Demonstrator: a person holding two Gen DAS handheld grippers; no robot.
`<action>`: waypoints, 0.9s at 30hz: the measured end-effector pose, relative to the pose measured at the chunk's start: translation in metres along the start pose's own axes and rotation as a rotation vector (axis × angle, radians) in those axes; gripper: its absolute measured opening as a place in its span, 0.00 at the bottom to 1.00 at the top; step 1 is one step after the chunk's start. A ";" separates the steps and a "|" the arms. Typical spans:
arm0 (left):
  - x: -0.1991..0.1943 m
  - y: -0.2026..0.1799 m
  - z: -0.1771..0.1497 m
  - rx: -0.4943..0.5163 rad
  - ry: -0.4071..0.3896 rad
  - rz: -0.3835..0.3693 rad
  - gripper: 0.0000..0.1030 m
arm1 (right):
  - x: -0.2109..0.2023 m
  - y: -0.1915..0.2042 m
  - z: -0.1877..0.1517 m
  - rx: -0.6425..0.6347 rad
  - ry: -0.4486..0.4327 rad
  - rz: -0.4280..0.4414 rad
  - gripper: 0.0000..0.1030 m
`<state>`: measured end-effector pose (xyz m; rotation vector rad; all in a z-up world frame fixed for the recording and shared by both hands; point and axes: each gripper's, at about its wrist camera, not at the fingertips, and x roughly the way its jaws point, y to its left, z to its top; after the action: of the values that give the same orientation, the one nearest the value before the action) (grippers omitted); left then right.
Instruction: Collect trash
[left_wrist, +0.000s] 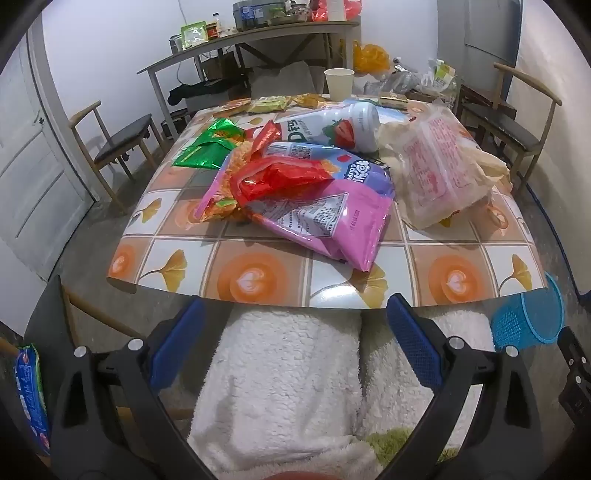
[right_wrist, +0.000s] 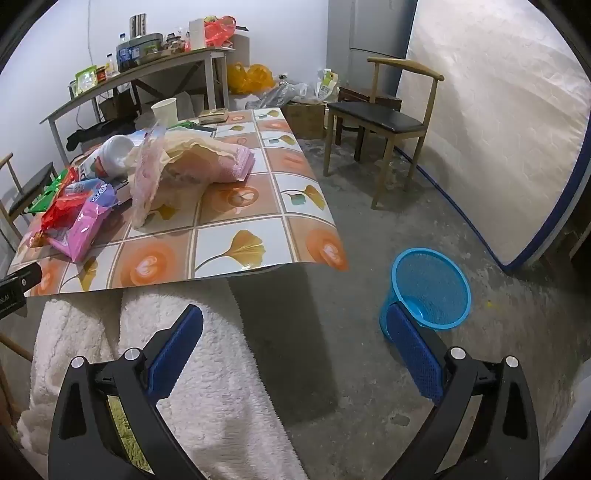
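Note:
Trash lies heaped on the patterned table (left_wrist: 258, 277): a pink snack bag (left_wrist: 325, 218), a red wrapper (left_wrist: 280, 177), green foil packets (left_wrist: 210, 144), a white strawberry bottle (left_wrist: 343, 127) on its side and a clear pink-printed plastic bag (left_wrist: 439, 173). A paper cup (left_wrist: 339, 84) stands at the far edge. A blue mesh bin (right_wrist: 428, 288) stands on the floor to the right of the table (right_wrist: 229, 251). My left gripper (left_wrist: 295, 310) is open with nothing in it, below the table's near edge over a person's white fleece-covered legs (left_wrist: 288, 369). My right gripper (right_wrist: 295, 321) is open and holds nothing, its right finger near the bin.
Wooden chairs stand left (left_wrist: 122, 140) and right (right_wrist: 384, 114) of the table. A cluttered side table (left_wrist: 251, 40) lines the back wall. A mattress (right_wrist: 498, 129) leans at the right. A blue packet (left_wrist: 31, 395) lies low on the left.

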<state>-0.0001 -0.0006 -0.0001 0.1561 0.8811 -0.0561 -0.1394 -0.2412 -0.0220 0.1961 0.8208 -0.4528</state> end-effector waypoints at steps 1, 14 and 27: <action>0.000 0.000 0.000 -0.002 0.000 0.001 0.92 | 0.000 0.000 0.000 -0.001 0.000 -0.002 0.94; -0.001 0.001 0.000 -0.002 -0.001 0.000 0.92 | -0.001 0.001 0.001 -0.005 -0.006 0.003 0.94; -0.003 -0.001 0.002 -0.001 -0.004 0.000 0.92 | 0.000 0.002 0.004 -0.016 -0.006 0.002 0.94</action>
<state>-0.0003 -0.0024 0.0033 0.1555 0.8768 -0.0563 -0.1364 -0.2408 -0.0193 0.1807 0.8183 -0.4449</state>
